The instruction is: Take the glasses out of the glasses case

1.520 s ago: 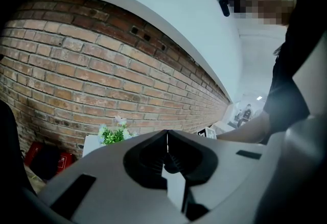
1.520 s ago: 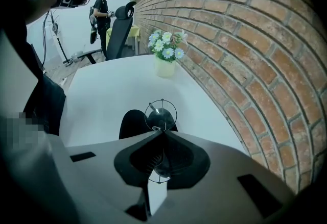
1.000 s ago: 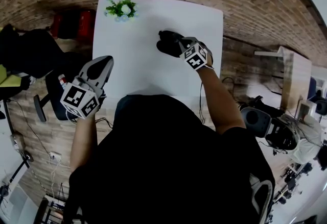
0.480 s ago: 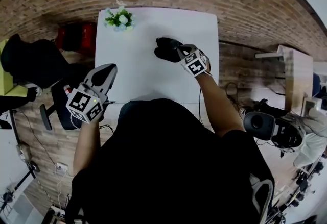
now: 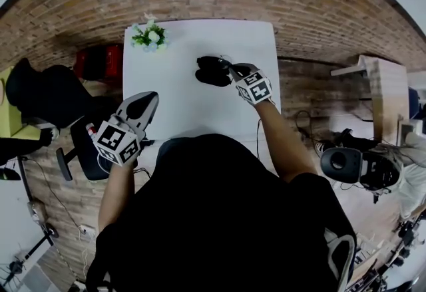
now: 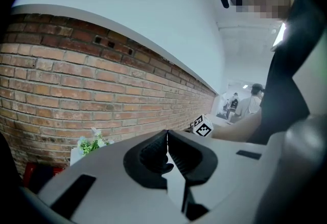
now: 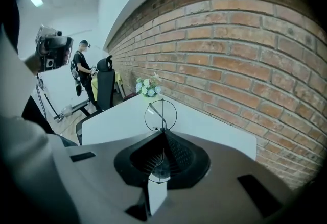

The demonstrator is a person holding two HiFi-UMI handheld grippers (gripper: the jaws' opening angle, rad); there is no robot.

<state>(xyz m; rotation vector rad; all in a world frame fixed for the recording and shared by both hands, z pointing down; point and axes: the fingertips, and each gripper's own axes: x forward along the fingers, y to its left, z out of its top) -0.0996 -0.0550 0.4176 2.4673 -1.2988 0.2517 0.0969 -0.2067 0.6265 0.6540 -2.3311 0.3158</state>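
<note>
Pinching thin wire-framed, round-lensed glasses [image 7: 160, 115] near the bridge, the right gripper [image 5: 231, 72] holds them just beside the black glasses case [image 5: 210, 72] on the white table's [image 5: 173, 101] far right, seemingly clear of it. The left gripper [image 5: 147, 103], closed on nothing, idles near left, out of the way.

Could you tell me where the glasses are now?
The round wire-framed glasses are pinched in the right hand-held gripper, beside the black glasses case on the white table's right half in the head view.
</note>
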